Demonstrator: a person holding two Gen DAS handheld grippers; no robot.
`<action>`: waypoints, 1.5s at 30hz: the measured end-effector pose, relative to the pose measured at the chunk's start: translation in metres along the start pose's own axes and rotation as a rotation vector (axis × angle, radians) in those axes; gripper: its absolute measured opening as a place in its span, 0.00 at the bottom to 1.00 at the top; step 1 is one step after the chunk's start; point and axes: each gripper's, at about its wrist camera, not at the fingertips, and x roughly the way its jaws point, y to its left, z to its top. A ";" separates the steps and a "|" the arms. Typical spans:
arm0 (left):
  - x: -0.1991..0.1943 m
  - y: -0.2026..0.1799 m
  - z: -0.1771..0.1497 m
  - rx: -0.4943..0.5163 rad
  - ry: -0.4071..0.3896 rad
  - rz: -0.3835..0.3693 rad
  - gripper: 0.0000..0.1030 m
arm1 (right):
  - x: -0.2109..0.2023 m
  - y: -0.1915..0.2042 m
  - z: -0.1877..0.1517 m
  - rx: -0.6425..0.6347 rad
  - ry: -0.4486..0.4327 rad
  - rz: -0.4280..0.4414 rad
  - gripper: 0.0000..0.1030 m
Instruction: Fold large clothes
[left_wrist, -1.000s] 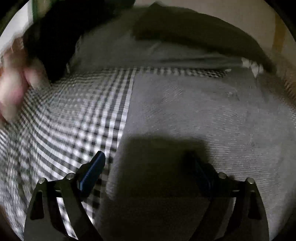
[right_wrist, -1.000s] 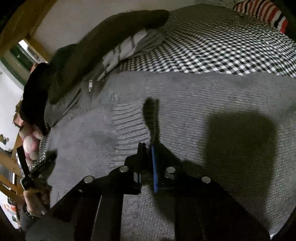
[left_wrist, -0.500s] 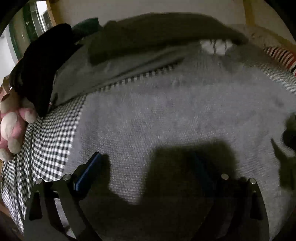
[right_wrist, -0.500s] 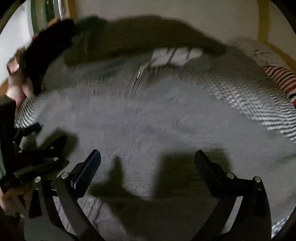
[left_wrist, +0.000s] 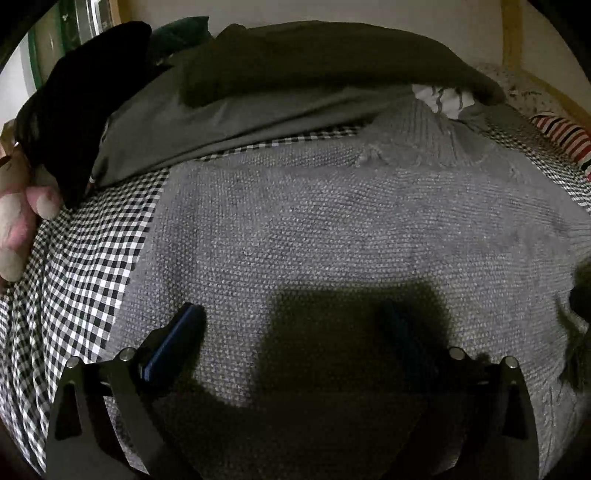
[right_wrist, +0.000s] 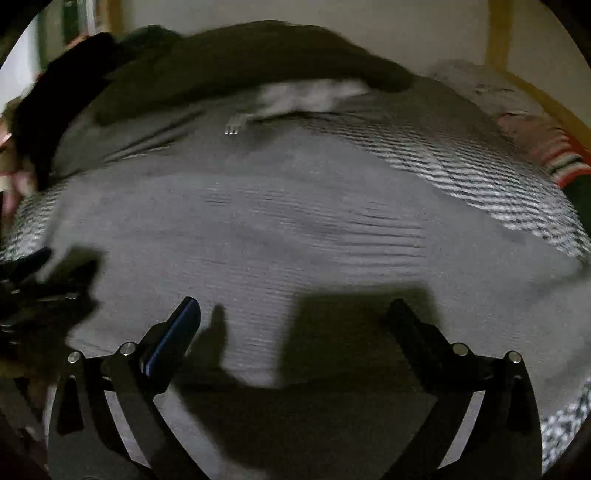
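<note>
Black-and-white checked bedsheet (left_wrist: 85, 266) covers the bed. Red-striped fabric (left_wrist: 561, 136) lies at its far right edge, beside a wooden post (left_wrist: 511, 33).

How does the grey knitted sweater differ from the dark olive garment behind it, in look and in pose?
The grey knitted sweater is light grey with a coarse, visible knit; the dark olive garment is much darker and looks smooth. The sweater lies spread flat across the checkered bedcover, close to the camera; the olive garment lies heaped at the far edge, on top of other clothes. Both rest untouched, held by neither tongs.
</note>
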 end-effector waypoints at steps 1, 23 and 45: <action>0.000 0.000 0.000 0.001 -0.002 0.001 0.96 | 0.005 0.010 0.001 -0.024 0.010 0.020 0.97; 0.001 0.000 0.001 -0.001 -0.003 0.006 0.96 | 0.008 -0.021 -0.004 -0.035 0.006 -0.035 0.97; -0.075 -0.157 0.026 0.034 -0.032 -0.116 0.95 | -0.052 -0.145 -0.011 0.132 0.068 -0.038 0.97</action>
